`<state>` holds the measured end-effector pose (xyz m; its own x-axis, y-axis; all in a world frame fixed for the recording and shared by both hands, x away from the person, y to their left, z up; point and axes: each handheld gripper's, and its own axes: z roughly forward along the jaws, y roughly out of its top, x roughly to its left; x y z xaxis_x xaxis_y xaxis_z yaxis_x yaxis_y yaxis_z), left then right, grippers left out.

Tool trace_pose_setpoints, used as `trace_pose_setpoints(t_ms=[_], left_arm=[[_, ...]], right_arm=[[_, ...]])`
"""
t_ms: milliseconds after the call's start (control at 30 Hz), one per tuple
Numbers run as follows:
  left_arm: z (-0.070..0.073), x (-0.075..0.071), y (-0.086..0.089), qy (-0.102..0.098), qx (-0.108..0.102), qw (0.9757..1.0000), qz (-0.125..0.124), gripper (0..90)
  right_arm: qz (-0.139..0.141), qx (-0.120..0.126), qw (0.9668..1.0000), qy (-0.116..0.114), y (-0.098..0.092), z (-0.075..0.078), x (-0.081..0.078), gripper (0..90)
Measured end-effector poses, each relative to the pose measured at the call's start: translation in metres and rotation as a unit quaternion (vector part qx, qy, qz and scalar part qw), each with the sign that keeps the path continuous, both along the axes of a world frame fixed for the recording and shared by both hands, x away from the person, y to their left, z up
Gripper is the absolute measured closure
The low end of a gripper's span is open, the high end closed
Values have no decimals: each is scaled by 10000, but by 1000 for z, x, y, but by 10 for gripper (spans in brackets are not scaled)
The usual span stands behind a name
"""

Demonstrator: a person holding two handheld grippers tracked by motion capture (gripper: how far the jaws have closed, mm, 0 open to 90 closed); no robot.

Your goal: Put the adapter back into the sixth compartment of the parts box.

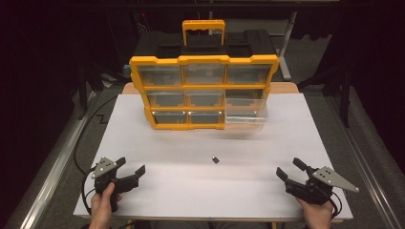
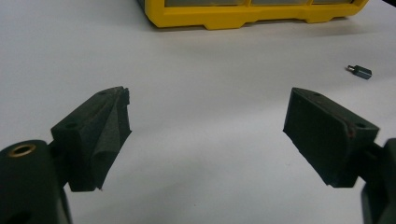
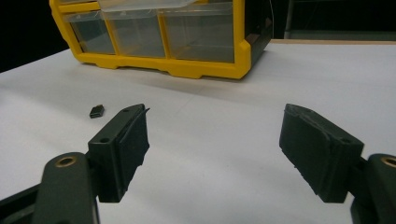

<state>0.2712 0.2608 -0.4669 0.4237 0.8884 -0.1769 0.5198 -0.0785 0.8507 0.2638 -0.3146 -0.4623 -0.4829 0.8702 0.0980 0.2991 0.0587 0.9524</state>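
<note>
A small dark part (image 1: 216, 160) lies alone on the white table, midway between my two grippers; it also shows at the right of the left gripper view (image 2: 360, 71) and at the left of the right gripper view (image 3: 96, 111). My left gripper (image 1: 130, 168) rests near the front left corner, jaws wide apart and holding nothing (image 2: 208, 126). My right gripper (image 1: 290, 169) sits near the front right, also open and holding nothing (image 3: 215, 135). Behind stands a yellow drawer organizer (image 1: 204, 90) with clear drawers; its bottom right drawer (image 1: 246, 114) is pulled out.
The white table top (image 1: 210, 191) spreads between the grippers and the organizer. A black case with a yellow handle (image 1: 203, 29) stands behind the organizer. Cables trail off the left gripper over the table's front left edge.
</note>
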Motion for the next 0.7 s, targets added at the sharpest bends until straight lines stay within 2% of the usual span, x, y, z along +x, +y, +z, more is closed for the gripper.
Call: trace_pose_setpoints(t_ms=[700], left_arm=[[-1, 2, -1, 8, -64, 10000, 18, 154]], right_arm=[[250, 64, 9996, 71, 18, -1, 12, 243]])
